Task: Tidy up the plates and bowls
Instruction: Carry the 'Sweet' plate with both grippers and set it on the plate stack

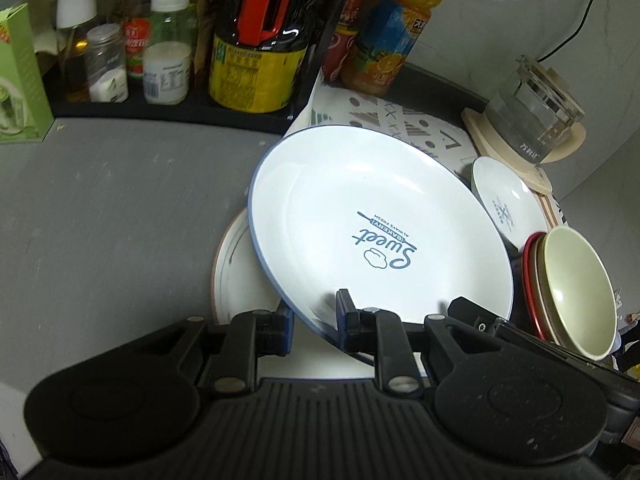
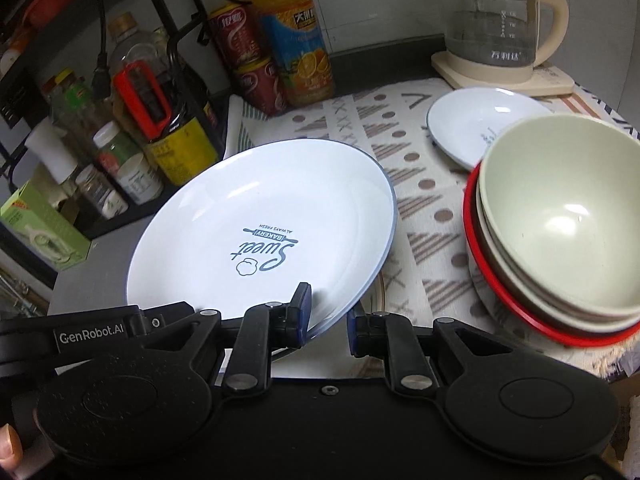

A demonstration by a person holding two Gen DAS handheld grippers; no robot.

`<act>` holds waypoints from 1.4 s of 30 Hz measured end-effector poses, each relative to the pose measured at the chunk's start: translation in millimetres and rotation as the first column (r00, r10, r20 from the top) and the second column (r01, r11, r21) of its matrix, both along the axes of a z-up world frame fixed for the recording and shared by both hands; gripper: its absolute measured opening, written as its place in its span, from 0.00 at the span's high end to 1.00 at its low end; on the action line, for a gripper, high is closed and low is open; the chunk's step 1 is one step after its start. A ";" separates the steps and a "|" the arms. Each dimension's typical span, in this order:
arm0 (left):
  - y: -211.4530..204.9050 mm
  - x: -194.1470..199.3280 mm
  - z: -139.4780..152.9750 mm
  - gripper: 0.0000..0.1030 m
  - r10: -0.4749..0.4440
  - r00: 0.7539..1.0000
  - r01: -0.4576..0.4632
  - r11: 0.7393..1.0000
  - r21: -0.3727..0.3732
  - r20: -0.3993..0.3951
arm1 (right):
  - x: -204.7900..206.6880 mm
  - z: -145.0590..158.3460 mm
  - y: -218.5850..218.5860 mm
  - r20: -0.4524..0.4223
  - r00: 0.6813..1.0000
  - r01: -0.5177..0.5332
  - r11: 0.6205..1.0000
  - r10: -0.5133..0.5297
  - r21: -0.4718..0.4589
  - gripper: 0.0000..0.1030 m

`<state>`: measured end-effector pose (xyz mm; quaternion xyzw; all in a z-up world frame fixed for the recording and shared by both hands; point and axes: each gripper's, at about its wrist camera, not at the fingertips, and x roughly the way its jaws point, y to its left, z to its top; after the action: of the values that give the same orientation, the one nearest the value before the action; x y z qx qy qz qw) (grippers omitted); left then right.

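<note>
Left wrist, hand-held gripper [image 1: 313, 320] clamping plate [image 1: 372, 216]

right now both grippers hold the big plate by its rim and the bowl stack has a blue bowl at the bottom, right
Not quite: the bottom bowl of the stack is red, as the right wrist view shows. Both the left gripper and right gripper do hold the big plate by its rim.

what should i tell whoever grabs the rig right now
Left gripper: shut on the near rim of the big plate, holding it tilted.
Right gripper: also shut on that rim, beside the left one.
Another plate lies on the grey counter under the lifted one.
Small plate sits on the patterned mat, with the stack of bowls in front of it.
Done: bowls nested.
Left: probably set the big plate down, then add the small one.
</note>
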<state>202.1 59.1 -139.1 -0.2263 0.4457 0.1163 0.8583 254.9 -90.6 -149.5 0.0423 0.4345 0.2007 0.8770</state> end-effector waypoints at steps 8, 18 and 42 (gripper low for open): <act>-9.9 -16.1 -8.0 0.81 0.008 0.999 -0.009 1.000 -0.011 -0.034 | -14.8 -7.0 -8.0 -0.026 1.000 -0.009 1.000 0.008 -0.015 0.83; -7.2 -18.7 -18.8 0.80 0.003 0.996 -0.006 0.999 -0.032 -0.090 | -15.9 -18.6 -6.1 -0.073 0.997 -0.018 1.000 0.016 -0.024 0.83; 5.1 -18.3 -4.1 0.77 -0.066 0.988 0.071 0.997 0.036 -0.140 | -12.3 -19.8 -0.5 -0.047 0.999 -0.002 0.996 -0.003 -0.091 0.86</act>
<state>183.7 64.2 -143.2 -0.1846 0.5093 0.1113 0.8331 242.6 -91.1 -169.2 0.0071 0.4638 0.1793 0.8676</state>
